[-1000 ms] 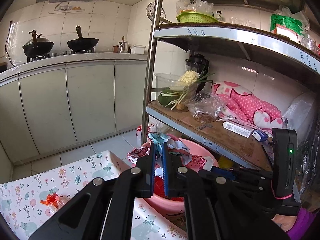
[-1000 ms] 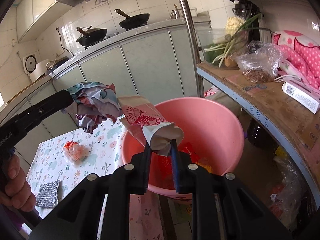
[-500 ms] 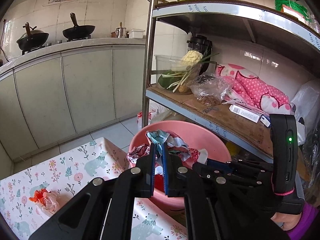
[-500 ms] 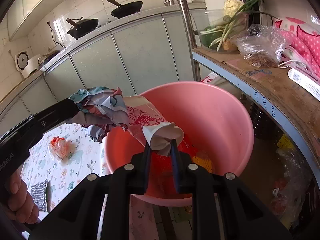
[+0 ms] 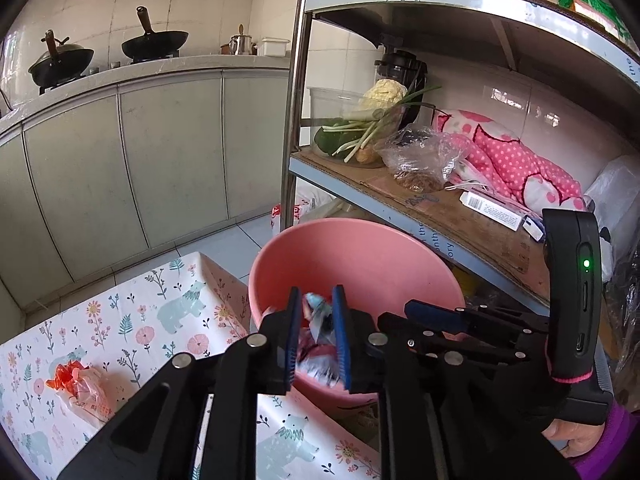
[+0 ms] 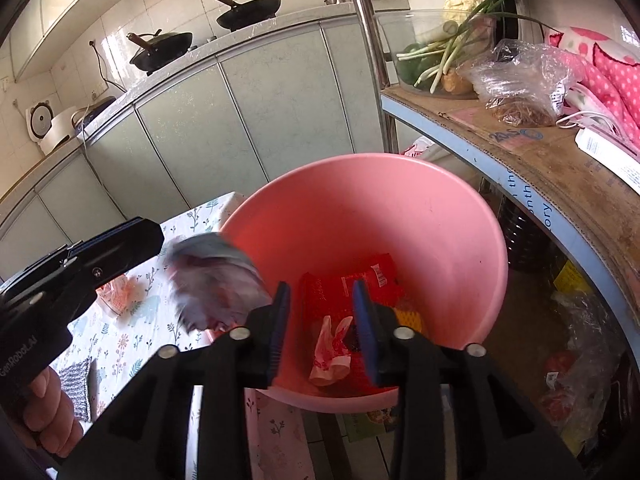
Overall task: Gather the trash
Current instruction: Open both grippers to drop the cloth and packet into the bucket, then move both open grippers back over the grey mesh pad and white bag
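Both grippers hang over pink basin [image 6: 460, 216] at counter [image 5: 152, 320] edge, so drops land inside. Left gripper [image 5: 316, 312] and right gripper [image 6: 320, 308]: fingers just parted, gripping nothing. Crumpled wrapper [image 6: 212, 276] blurred, falling at rim; pale wrapper [image 6: 330, 354] inside w/ red packets. Orange scrap [image 5: 80, 388] uncollected, left.

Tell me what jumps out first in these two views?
The big pink plastic basin fills the centre, red wrappers lying in its bottom. A blurred crumpled wad of patterned paper is dropping at its near-left rim, beside the left gripper. Both grippers' jaws have just been opening, right gripper empty.
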Demonstrator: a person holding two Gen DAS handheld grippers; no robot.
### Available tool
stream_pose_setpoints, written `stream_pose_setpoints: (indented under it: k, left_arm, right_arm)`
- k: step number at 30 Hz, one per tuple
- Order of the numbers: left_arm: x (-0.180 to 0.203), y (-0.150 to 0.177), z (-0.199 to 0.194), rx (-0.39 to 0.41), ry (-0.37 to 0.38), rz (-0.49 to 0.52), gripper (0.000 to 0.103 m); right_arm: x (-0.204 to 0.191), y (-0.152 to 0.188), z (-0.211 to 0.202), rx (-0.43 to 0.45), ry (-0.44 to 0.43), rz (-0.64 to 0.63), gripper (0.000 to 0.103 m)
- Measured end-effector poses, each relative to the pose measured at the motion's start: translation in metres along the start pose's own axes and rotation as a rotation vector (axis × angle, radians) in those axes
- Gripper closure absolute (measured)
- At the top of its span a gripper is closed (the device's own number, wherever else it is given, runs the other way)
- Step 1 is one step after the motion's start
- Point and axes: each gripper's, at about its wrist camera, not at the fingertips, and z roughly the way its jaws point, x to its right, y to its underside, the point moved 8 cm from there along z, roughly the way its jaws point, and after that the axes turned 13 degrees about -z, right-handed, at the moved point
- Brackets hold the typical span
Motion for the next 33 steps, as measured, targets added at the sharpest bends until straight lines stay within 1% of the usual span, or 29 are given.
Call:
stream_pose_setpoints:
  k: [1, 2, 9, 13, 18, 23, 24, 25, 33]
  left_arm:
    - [0.000, -0.001, -0.002, 0.004, 0.003, -0.009, 0.077]
    - [-0.001, -0.002, -0.004, 0.008, 0.006, -0.015, 0.076]
    - [-0.001, -0.006, -0.025, 0.035, 0.014, -0.034, 0.075]
    - [-0.001, -0.008, -0.041, 0.058, 0.016, -0.042, 0.068]
    - [-0.002, -0.010, -0.066, 0.091, 0.018, -0.056, 0.065]
    - [-0.003, -0.014, -0.092, 0.127, 0.025, -0.071, 0.065]
    - [-0.004, -0.015, -0.099, 0.137, 0.026, -0.072, 0.065]
    - [-0.004, -0.015, -0.106, 0.147, 0.026, -0.073, 0.065]
    - [-0.020, -0.013, -0.158, 0.206, 0.021, -0.108, 0.062]
  right_arm:
    - [0.000, 0.000, -0.001, 0.002, 0.002, -0.001, 0.067]
    - [-0.001, -0.001, -0.002, 0.004, 0.002, -0.002, 0.067]
    - [-0.006, -0.004, -0.015, 0.028, -0.001, -0.006, 0.067]
    - [-0.011, -0.008, -0.027, 0.050, -0.005, -0.009, 0.066]
    - [-0.021, -0.012, -0.046, 0.082, -0.008, -0.021, 0.066]
    - [-0.037, -0.018, -0.069, 0.114, -0.012, -0.050, 0.063]
    - [-0.041, -0.019, -0.074, 0.123, -0.017, -0.055, 0.058]
    - [-0.045, -0.020, -0.079, 0.132, -0.023, -0.061, 0.055]
    - [-0.085, -0.024, -0.108, 0.175, -0.056, -0.127, 0.054]
